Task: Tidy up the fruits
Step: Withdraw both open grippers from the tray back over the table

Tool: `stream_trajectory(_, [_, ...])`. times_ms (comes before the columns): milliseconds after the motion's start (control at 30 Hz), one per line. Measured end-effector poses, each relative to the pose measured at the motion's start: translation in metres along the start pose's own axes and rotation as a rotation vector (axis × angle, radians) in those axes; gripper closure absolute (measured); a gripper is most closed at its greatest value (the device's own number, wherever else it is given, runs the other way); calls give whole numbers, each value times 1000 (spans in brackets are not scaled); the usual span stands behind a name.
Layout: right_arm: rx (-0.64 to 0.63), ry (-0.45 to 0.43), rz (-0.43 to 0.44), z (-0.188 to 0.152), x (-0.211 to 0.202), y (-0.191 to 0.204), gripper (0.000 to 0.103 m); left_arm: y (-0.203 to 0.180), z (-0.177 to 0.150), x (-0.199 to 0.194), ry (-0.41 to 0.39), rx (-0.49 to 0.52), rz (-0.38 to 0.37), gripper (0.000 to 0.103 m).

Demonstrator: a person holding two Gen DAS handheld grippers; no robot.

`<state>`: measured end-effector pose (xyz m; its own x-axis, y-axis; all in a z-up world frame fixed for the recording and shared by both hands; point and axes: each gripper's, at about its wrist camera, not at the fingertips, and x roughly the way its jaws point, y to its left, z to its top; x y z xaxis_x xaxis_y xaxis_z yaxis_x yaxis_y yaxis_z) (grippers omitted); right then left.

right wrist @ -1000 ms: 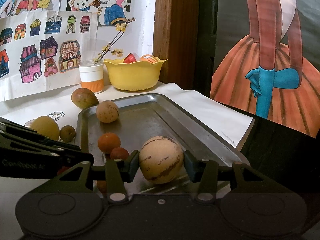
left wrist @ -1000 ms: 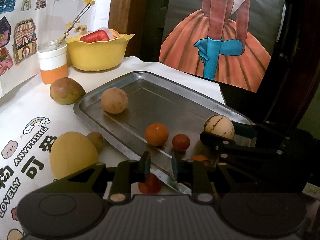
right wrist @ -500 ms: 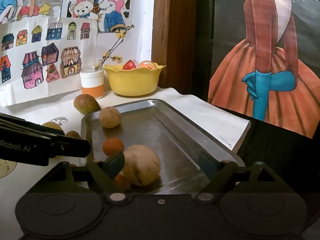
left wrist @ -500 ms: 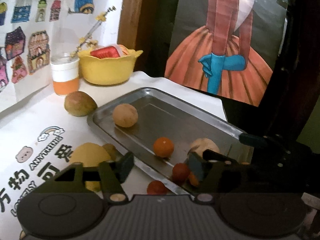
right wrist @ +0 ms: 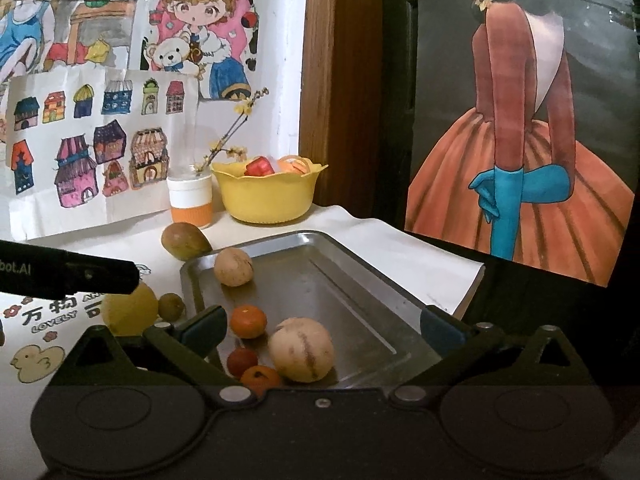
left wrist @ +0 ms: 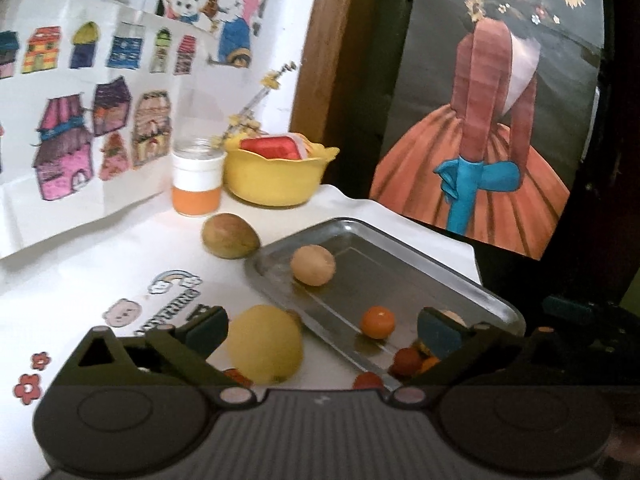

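Note:
In the right wrist view a pale striped melon [right wrist: 301, 349] lies free on the metal tray [right wrist: 340, 280], between the wide-apart fingers of my open right gripper [right wrist: 323, 327]. Beside it sit an orange [right wrist: 248, 321], a small red fruit [right wrist: 242, 361] and a small orange fruit [right wrist: 260, 376]. A tan round fruit [right wrist: 233, 267] rests at the tray's far corner. My left gripper [left wrist: 322, 332] is open too. A big yellow fruit [left wrist: 264, 344] sits on the cloth just inside its left finger [left wrist: 208, 328], untouched. The tray [left wrist: 380, 276] lies to the right of that fruit.
A green-brown mango [left wrist: 230, 236] and a small brown fruit [right wrist: 171, 306] lie on the cloth left of the tray. At the back stand a yellow bowl [left wrist: 276, 176] and an orange-banded cup [left wrist: 197, 182]. Small red fruits [left wrist: 367, 380] lie near the tray's front edge. The table drops off to the right.
My right gripper opened, let go of the striped melon onto the tray and drew back. My left gripper went from nearly shut to wide open and shifted left around the yellow fruit.

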<state>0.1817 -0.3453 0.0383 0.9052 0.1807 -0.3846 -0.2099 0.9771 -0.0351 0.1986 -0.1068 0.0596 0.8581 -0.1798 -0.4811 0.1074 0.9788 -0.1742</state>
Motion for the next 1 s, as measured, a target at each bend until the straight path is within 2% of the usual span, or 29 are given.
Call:
stream_trajectory(200, [-8,-12,10,3,-22,12,1,16,-5,-18,-16,-13,43,0])
stream_trajectory(567, [-36,-1,25,-1,-58,37,1,45,-23,-46,4,-40,94,0])
stream_trajectory(1000, [-59,88,70,-19,-81,75,1,65,-45,-73,33,-18,109,0])
